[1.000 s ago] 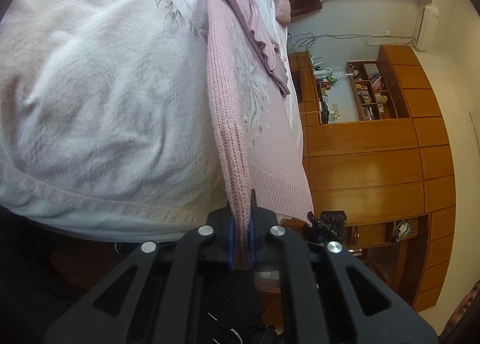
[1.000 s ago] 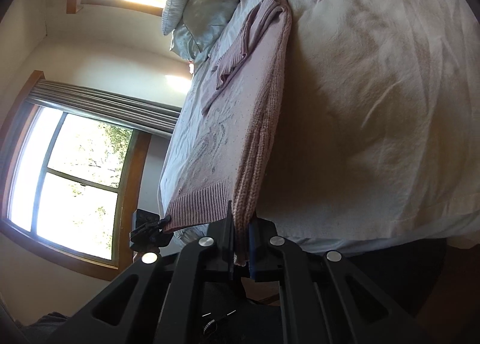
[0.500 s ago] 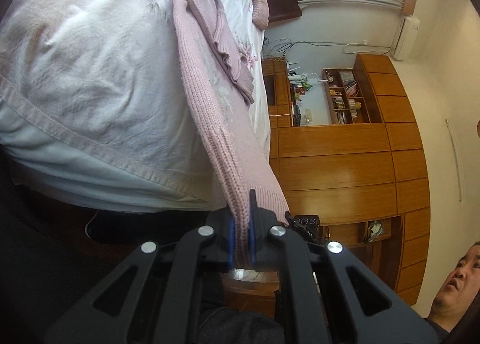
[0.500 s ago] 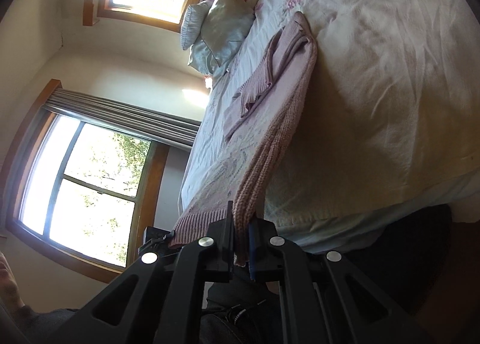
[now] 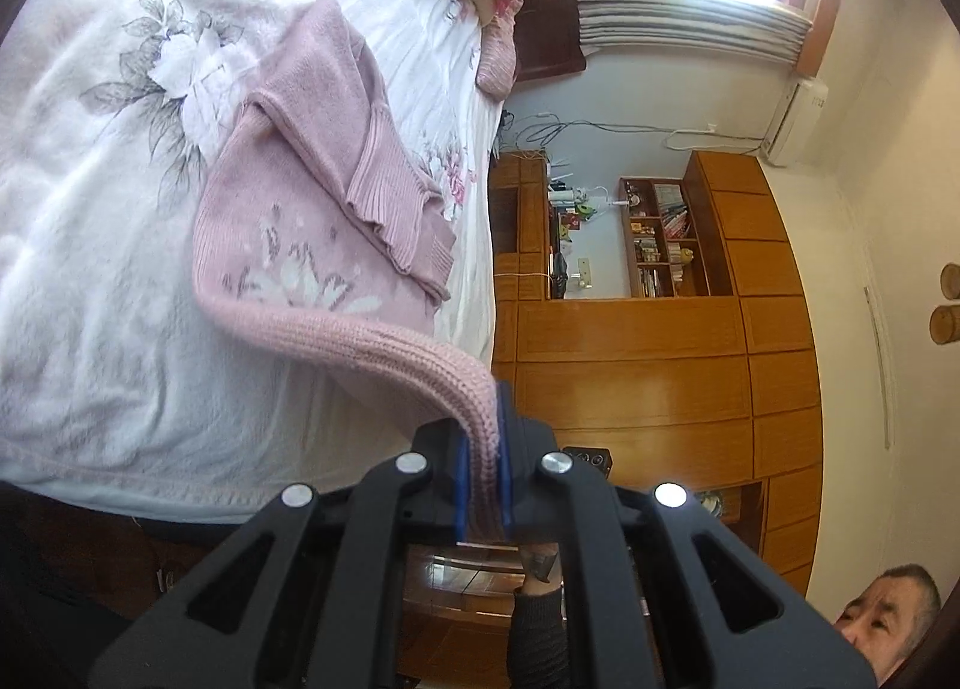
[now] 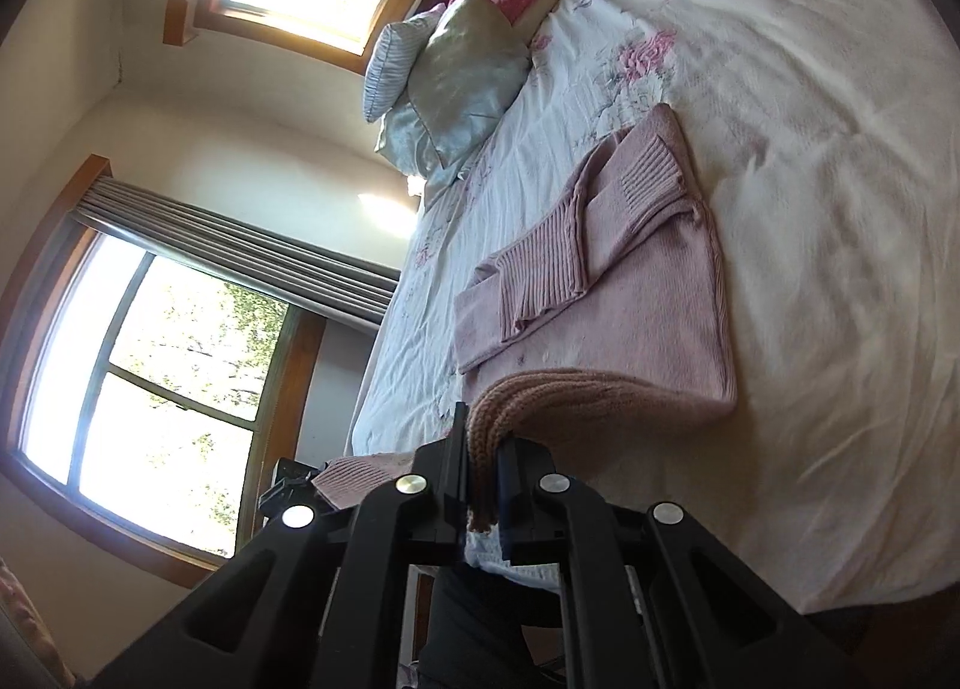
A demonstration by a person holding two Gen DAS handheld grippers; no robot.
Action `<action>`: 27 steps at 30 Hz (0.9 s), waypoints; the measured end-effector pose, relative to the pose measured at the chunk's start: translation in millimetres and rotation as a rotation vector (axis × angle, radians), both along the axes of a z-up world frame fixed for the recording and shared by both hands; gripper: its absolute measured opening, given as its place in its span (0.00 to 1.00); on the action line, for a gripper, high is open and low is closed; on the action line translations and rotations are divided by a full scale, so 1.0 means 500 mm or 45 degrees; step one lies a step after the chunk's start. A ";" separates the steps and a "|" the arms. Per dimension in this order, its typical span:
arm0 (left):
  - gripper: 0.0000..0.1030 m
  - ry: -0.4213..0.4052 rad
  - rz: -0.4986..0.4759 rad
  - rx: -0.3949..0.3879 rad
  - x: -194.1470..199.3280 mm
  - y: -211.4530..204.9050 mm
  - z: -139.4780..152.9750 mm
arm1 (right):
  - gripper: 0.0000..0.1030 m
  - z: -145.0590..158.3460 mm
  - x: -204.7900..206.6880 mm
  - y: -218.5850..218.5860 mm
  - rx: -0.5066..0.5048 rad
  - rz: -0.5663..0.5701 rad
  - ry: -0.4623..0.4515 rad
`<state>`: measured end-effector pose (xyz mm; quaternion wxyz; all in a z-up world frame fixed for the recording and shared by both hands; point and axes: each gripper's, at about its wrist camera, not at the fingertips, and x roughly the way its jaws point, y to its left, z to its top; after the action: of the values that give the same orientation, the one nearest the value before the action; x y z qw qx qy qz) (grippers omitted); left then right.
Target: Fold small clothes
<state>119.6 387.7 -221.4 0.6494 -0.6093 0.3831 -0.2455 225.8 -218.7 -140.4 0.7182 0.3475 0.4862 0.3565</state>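
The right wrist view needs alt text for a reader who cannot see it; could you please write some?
The right hand-held gripper is shut on the lifted hem of a pink knitted sweater, whose body lies on a white floral bedspread with its sleeves folded across it. Pillows and two bright windows fill the left side.

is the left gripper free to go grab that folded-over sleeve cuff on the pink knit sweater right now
Probably not: the left gripper is shut on the pink knit sweater's hem edge. The path to the ribbed sleeve cuff looks clear, but it must let go first.
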 end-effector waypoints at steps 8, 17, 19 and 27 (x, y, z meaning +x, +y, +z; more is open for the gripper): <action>0.06 0.239 0.068 -0.070 0.167 0.053 -0.110 | 0.07 -0.106 0.182 0.040 -0.135 -0.036 0.176; 0.36 0.389 0.151 -0.050 0.274 0.100 -0.200 | 0.27 -0.239 0.312 0.068 -0.253 -0.127 0.339; 0.40 0.384 0.162 -0.001 0.276 0.116 -0.195 | 0.29 -0.243 0.320 0.066 -0.269 -0.129 0.336; 0.68 0.241 0.039 0.405 0.251 0.125 -0.136 | 0.49 -0.193 0.299 0.037 -0.343 -0.123 0.201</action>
<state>244.9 450.0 -289.5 0.7023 -0.5250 0.4672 -0.1133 375.0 -200.3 -236.7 0.7341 0.2981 0.5673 0.2245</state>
